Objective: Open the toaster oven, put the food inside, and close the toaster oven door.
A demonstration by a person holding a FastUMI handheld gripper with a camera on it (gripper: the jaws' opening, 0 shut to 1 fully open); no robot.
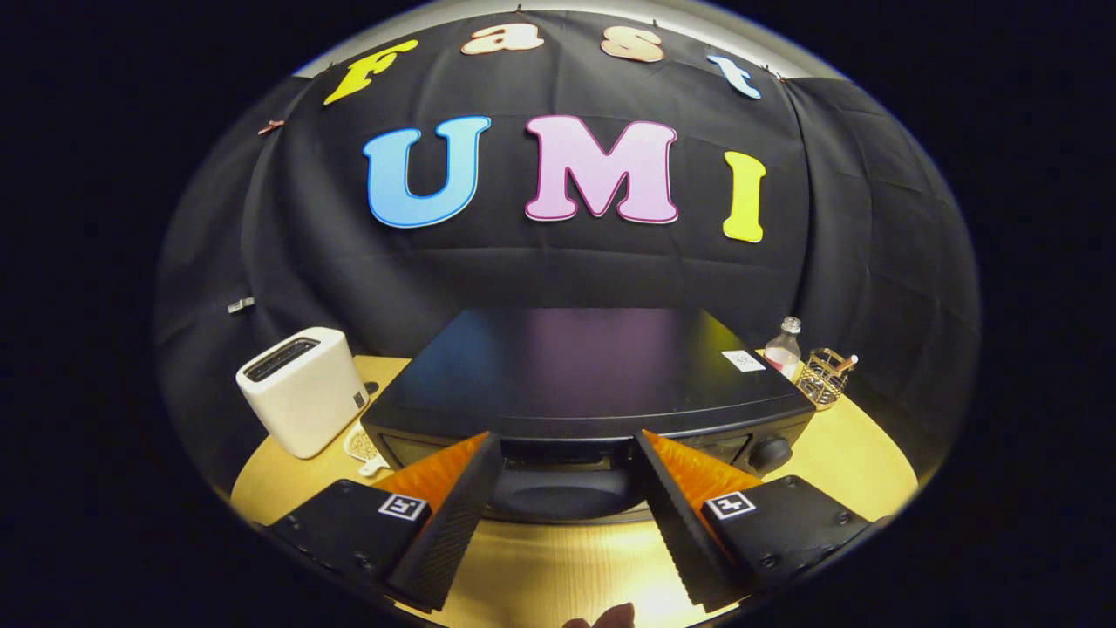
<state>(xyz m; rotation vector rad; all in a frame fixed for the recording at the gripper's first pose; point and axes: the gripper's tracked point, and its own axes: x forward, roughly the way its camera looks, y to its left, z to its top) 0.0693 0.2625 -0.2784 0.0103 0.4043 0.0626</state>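
Observation:
A black toaster oven (pixel 575 366) stands on the wooden table (pixel 863 462), seen from above and in front. Its glossy top faces me and a control knob (pixel 772 453) shows at its front right. My gripper (pixel 567 440) is open, fingertips level with the oven's top front edge. The dark rounded door handle (pixel 558 493) lies between the fingers, untouched by either. The door looks shut. A pale speckled item on a small plate (pixel 359 445), possibly the food, peeks out left of the oven, partly hidden by my left finger.
A white slot toaster (pixel 301 388) stands left of the oven. A clear bottle (pixel 783 349) and a gold wire basket (pixel 824 377) sit behind its right corner. A person's fingertip (pixel 610 617) shows under the gripper. Bare table lies in front of the oven.

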